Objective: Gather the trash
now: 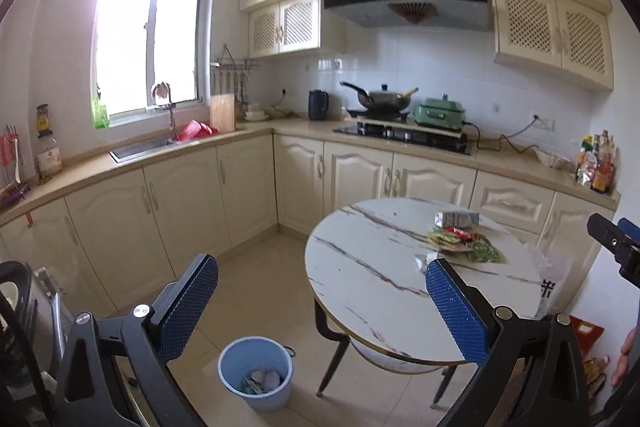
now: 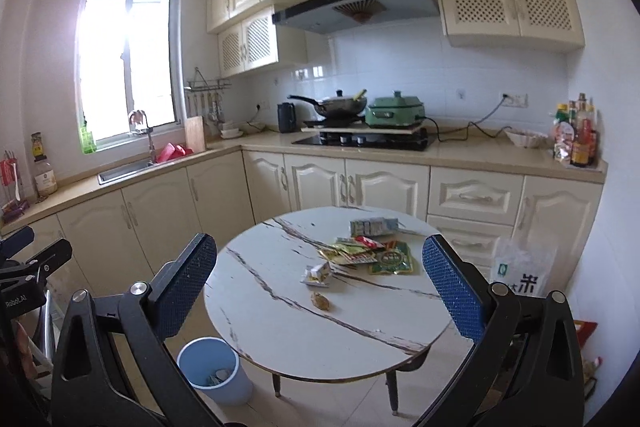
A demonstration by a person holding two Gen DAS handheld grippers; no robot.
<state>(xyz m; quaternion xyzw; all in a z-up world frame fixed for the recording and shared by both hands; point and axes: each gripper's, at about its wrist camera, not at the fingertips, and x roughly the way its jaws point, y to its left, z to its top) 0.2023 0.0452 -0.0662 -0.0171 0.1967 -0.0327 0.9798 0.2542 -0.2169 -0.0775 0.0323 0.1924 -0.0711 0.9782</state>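
Note:
A round white marble table (image 2: 280,327) (image 1: 360,267) carries the trash: a flattened drink carton (image 2: 374,226) (image 1: 456,218), a heap of red and green snack wrappers (image 2: 372,255) (image 1: 464,243), a crumpled white wrapper (image 2: 318,274) and a small brown scrap (image 2: 320,301). A blue bin (image 1: 256,371) (image 2: 214,369) stands on the floor left of the table, with some litter inside. My left gripper (image 1: 320,291) hangs open above the floor and the table's near edge. My right gripper (image 2: 320,275) is open, held back from the table, nothing between its fingers.
Cream cabinets and a beige counter (image 2: 460,151) wrap the back and left, with a sink (image 1: 140,147), a stove with a pan (image 2: 340,107) and a green cooker (image 2: 394,111). A rice bag (image 2: 520,267) leans right of the table. A person's hand (image 1: 626,359) shows at the right edge.

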